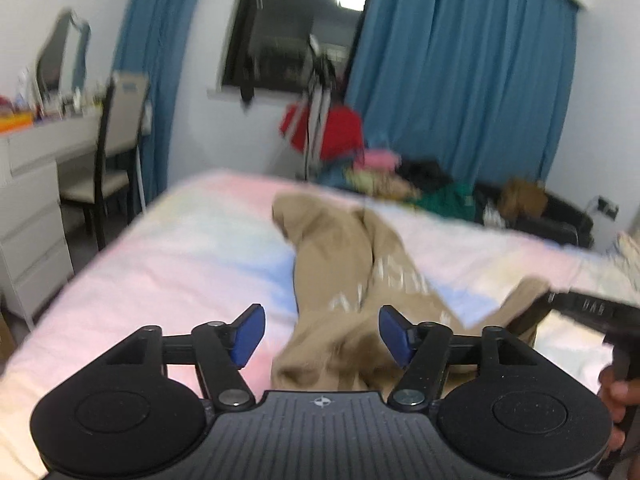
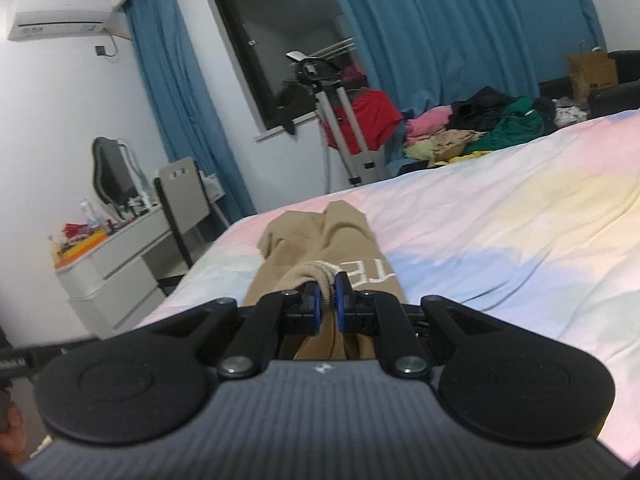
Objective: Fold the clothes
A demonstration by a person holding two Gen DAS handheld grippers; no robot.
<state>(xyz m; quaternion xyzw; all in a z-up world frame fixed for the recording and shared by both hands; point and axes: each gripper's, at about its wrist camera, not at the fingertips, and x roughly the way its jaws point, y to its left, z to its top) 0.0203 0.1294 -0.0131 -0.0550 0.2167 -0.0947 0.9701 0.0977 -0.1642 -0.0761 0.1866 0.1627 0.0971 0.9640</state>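
Observation:
Tan trousers with white lettering (image 1: 340, 264) lie lengthwise on the pastel bed sheet (image 1: 180, 264), legs pointing away. My left gripper (image 1: 322, 330) stands open over their near end, blue pads apart, cloth below the gap and not pinched. At the right edge of the left wrist view, the right gripper (image 1: 540, 304) holds a corner of the tan cloth. In the right wrist view the right gripper (image 2: 328, 300) is shut on the trousers' ribbed waistband edge (image 2: 324, 280), lifted a little off the bed sheet (image 2: 500, 240). The trousers (image 2: 316, 232) stretch ahead.
A heap of mixed clothes (image 2: 472, 128) lies past the bed's far edge, beside a garment steamer stand (image 2: 340, 120) with a red garment. A white dresser (image 2: 112, 272) and chair (image 2: 184, 200) stand left of the bed. Blue curtains (image 1: 460, 72) flank a dark window.

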